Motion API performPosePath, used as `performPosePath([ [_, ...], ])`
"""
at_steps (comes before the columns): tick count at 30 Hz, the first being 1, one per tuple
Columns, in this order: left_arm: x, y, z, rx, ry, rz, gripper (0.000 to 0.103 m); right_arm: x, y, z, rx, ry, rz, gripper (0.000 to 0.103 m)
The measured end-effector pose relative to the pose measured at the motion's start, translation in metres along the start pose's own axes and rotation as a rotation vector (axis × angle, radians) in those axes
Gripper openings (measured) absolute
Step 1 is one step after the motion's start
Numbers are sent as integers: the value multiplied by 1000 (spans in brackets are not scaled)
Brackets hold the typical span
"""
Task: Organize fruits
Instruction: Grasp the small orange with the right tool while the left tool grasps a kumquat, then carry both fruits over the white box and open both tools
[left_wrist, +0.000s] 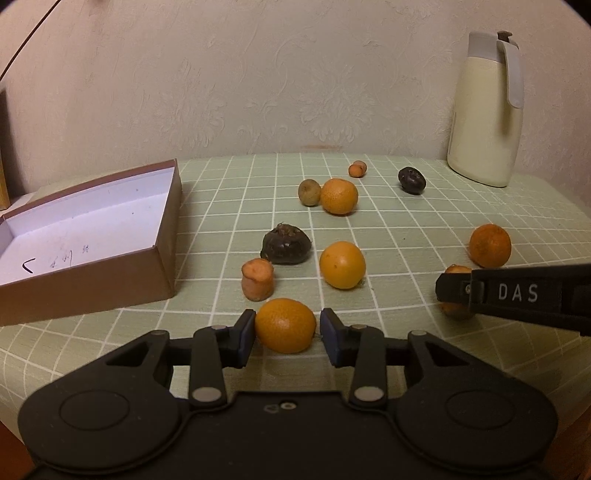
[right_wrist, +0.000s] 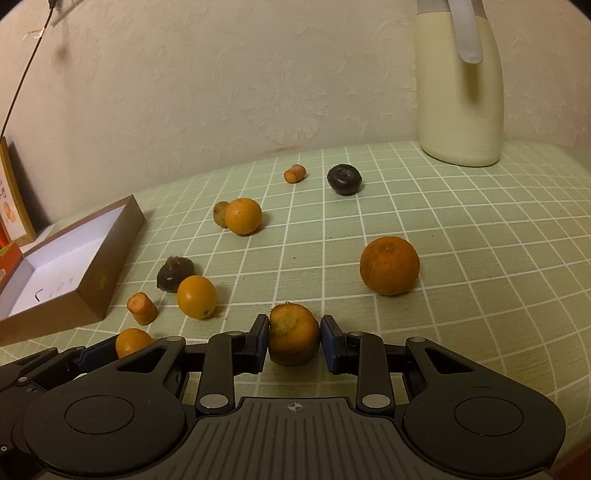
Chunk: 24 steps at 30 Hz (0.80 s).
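My left gripper (left_wrist: 287, 326) stands around a smooth orange (left_wrist: 285, 325) that rests on the green checked cloth. Its left pad touches the fruit and a thin gap shows at the right pad, so it is open. My right gripper (right_wrist: 294, 334) is shut on a mottled mandarin (right_wrist: 293, 338), both pads against its sides, low over the cloth. In the left wrist view the right gripper's finger (left_wrist: 517, 295) comes in from the right and hides most of that mandarin (left_wrist: 456, 271). A brown cardboard box (left_wrist: 162, 236) with a white inside lies open and empty at the left.
Loose on the cloth are three more oranges (left_wrist: 342, 264) (left_wrist: 339, 196) (left_wrist: 490, 245), two dark fruits (left_wrist: 286, 245) (left_wrist: 412, 180), a small greenish fruit (left_wrist: 309, 192) and two carrot pieces (left_wrist: 257, 278) (left_wrist: 357, 169). A cream thermos jug (left_wrist: 484, 110) stands at the back right by the wall.
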<state>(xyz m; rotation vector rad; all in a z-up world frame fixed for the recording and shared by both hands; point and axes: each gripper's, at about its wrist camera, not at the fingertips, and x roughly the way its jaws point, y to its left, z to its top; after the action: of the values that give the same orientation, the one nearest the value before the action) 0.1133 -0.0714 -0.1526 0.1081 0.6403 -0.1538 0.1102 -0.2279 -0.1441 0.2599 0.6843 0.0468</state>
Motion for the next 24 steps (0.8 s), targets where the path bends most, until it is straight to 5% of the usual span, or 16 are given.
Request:
performPosePath([
  [24, -47, 27, 13, -39, -68, 8, 27, -33, 26, 3, -47, -48, 62, 31],
])
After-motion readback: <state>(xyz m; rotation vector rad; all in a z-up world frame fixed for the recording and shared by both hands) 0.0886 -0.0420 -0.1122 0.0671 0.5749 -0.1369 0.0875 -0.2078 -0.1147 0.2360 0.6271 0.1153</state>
